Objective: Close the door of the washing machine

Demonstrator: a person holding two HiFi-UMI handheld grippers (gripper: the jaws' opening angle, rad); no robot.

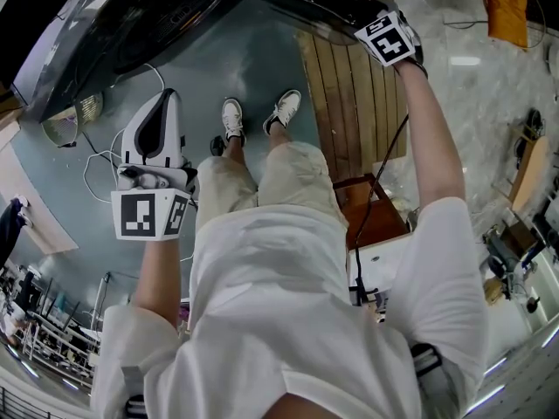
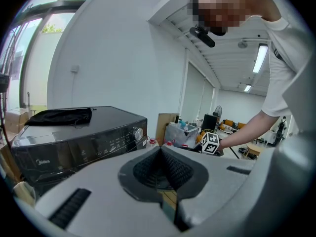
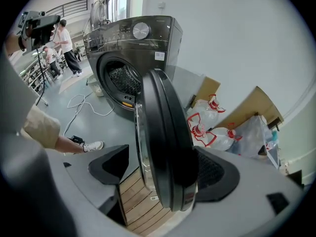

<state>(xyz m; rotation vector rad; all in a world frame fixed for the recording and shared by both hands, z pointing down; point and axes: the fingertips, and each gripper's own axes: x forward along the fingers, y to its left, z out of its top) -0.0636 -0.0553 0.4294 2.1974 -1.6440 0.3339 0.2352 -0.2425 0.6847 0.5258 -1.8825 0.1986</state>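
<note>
Your right gripper [image 3: 168, 163] has its jaws apart and set astride the free edge of the door [image 3: 163, 132]. The pad on the outer side appears to lie against the door's dark face. On the glass side, a strip of plank floor [image 3: 136, 201] shows between the other pad and the door, so I judge this a straddle, not a clamp. Your left gripper [image 2: 160, 154] has its jaws together on nothing and hangs well clear of the work, to the side of the machine [image 3: 133, 43]. The door stands wide open, swung well out from the drum opening [image 3: 121, 80], which is fully exposed. By my reading, none of the closing has been done: the full swing back and the latching remain. The door is round, so it has no true long axis. Its disc stands upright and edge-on to your right gripper, with the hinge side towards the machine, the glass bowl facing your legs and the outer face towards the bottles [image 3: 207, 127].
</note>
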